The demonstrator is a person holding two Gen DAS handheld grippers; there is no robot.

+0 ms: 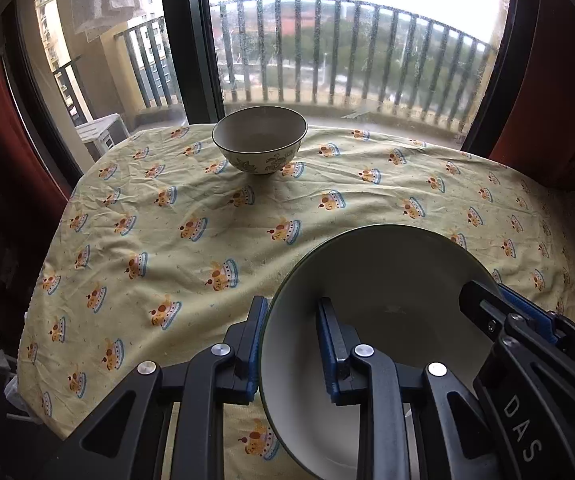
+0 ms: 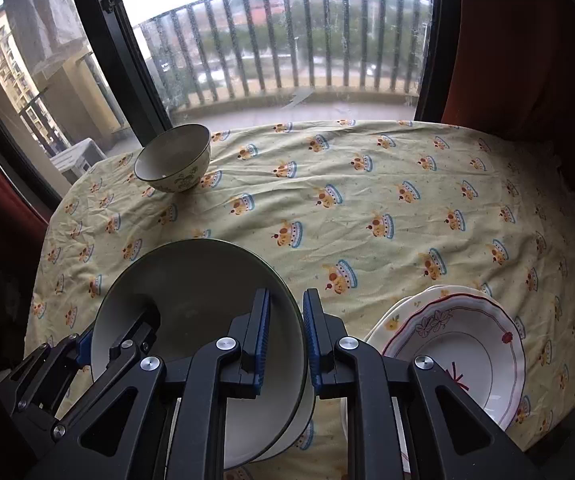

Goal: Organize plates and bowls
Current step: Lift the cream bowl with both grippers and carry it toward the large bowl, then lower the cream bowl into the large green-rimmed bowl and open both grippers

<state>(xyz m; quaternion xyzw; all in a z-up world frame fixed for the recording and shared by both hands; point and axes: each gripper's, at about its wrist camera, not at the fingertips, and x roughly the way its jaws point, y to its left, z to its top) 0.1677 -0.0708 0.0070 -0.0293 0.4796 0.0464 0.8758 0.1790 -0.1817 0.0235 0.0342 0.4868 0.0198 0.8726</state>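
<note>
A large white bowl with a dark rim (image 1: 387, 276) (image 2: 195, 280) is at the table's near edge. My left gripper (image 1: 291, 344) straddles its left rim, one finger outside and one inside. My right gripper (image 2: 286, 340) straddles its right rim the same way. A small flower-patterned bowl (image 1: 261, 146) (image 2: 173, 160) stands upright at the far left by the window. A stack of white plates with red flower trim (image 2: 459, 344) lies at the near right, beside my right gripper.
The table wears a wrinkled yellow tablecloth (image 1: 247, 240) (image 2: 367, 200) with a cake pattern. A window and balcony railing (image 1: 347, 60) stand right behind the far edge. Red curtains (image 2: 527, 60) hang on both sides.
</note>
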